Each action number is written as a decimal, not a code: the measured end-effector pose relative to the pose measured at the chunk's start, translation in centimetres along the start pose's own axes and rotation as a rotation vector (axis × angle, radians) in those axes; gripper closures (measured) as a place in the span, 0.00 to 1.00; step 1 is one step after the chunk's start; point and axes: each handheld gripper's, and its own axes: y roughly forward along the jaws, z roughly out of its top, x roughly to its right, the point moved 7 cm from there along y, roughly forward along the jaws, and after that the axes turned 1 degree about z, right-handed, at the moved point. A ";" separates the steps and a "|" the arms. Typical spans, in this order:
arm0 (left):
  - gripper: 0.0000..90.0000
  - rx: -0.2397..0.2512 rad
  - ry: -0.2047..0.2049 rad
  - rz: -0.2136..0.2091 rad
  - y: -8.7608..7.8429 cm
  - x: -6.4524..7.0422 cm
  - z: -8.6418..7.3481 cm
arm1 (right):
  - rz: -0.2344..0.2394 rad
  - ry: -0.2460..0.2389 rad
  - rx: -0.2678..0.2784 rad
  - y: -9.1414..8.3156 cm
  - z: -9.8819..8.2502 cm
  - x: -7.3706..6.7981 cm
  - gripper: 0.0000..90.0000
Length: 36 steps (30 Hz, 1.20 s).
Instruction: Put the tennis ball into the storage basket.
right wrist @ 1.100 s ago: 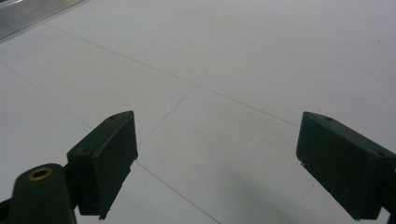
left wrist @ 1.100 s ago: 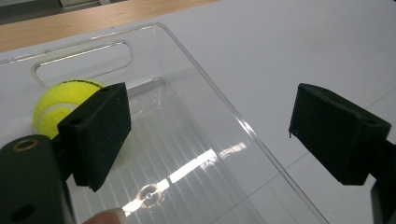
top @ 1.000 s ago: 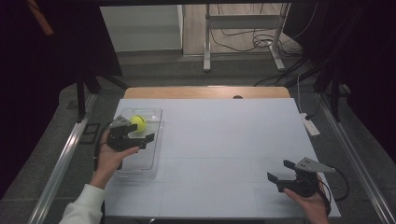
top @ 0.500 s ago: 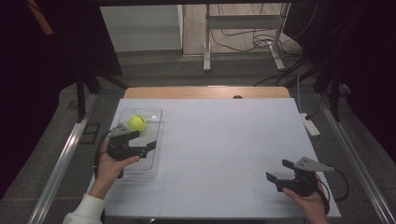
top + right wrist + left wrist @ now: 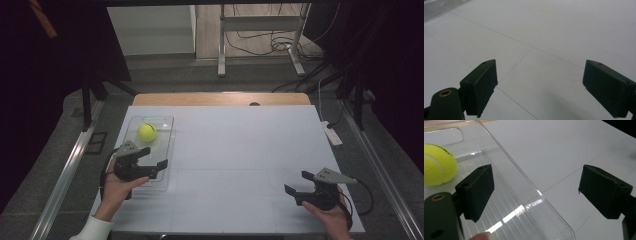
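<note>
A yellow tennis ball [image 5: 147, 131] [image 5: 437, 165] lies at the far end of a clear plastic tray [image 5: 169, 145] [image 5: 537, 192] on the left of the white table [image 5: 240, 150]. My left gripper [image 5: 155, 157] [image 5: 539, 192] hovers over the tray's near half, open, nearer to me than the ball. Its jaws have just been closing slightly; one jaw stands over the tray's inside, the other over the table, with the tray's right rim below the gap. My right gripper [image 5: 296, 182] [image 5: 541, 87] rests open near the table's front right corner with bare tabletop between its jaws.
A white power strip [image 5: 332, 135] lies by the table's right edge. A wooden strip [image 5: 220, 98] runs along the far edge. Beyond it stands a metal frame [image 5: 260, 25] with cables on the floor.
My left hand has drawn back toward me along the tray, leaving the ball in full view behind it. The right hand has stayed where it was.
</note>
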 end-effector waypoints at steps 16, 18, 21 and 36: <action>0.15 0.032 0.030 -0.037 -1.0 2.2 -1.2 | 0.006 -0.002 0.006 -0.1 0.1 -0.1 0.14; 0.15 0.036 0.036 -0.041 -1.1 2.4 -1.4 | 0.015 0.005 0.015 -0.1 0.3 -0.2 0.14; 0.15 0.036 0.046 -0.049 -0.9 2.9 -1.8 | 0.029 0.012 0.026 -0.1 0.5 -0.3 0.14; 0.15 0.018 0.056 -0.053 -0.3 3.2 -2.7 | 0.034 0.004 0.020 0.2 0.5 -0.5 0.14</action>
